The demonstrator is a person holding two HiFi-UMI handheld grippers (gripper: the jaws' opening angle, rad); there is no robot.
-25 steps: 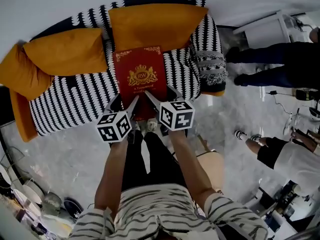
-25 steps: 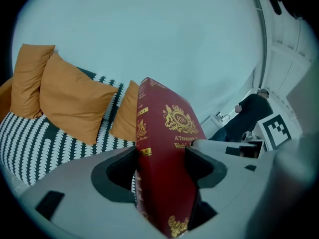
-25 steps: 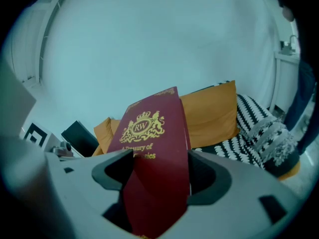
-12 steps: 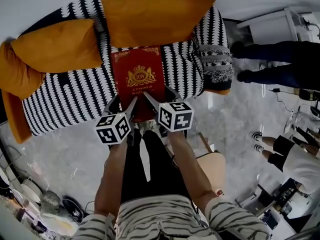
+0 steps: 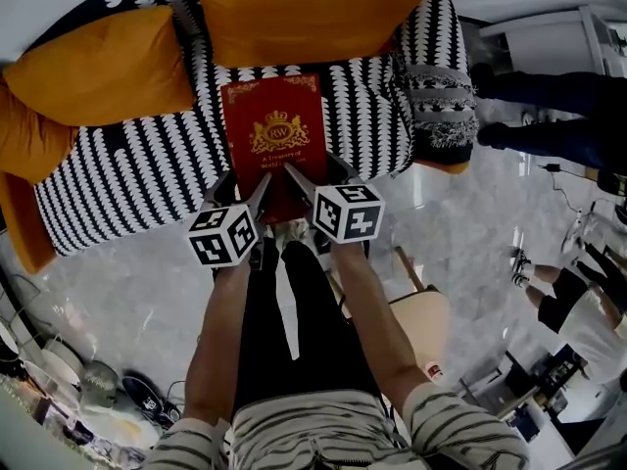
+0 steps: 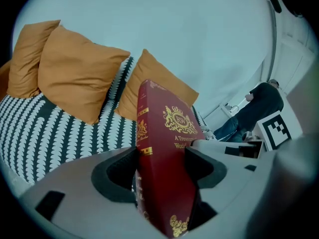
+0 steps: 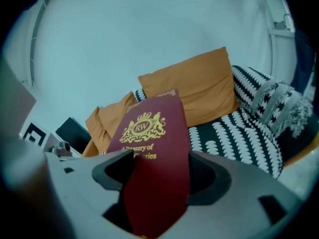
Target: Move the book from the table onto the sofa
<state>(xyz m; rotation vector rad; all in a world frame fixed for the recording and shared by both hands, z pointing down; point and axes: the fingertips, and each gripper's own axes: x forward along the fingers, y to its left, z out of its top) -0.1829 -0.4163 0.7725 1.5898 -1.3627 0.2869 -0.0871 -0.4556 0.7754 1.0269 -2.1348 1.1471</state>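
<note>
The red hardcover book [image 5: 275, 140] was pinched at its near edge by left gripper [image 5: 257, 196] and right gripper [image 5: 299, 184], held over the striped sofa [image 5: 127, 179]; only setting down and release were judged outstanding.

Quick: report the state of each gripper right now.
Left gripper: shut on the red book.
Right gripper: shut on the red book too.

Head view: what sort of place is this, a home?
Likely a staged living-room corner in a workspace: a patterned sofa with orange cushions, yet onlookers stand nearby on a polished floor.
</note>
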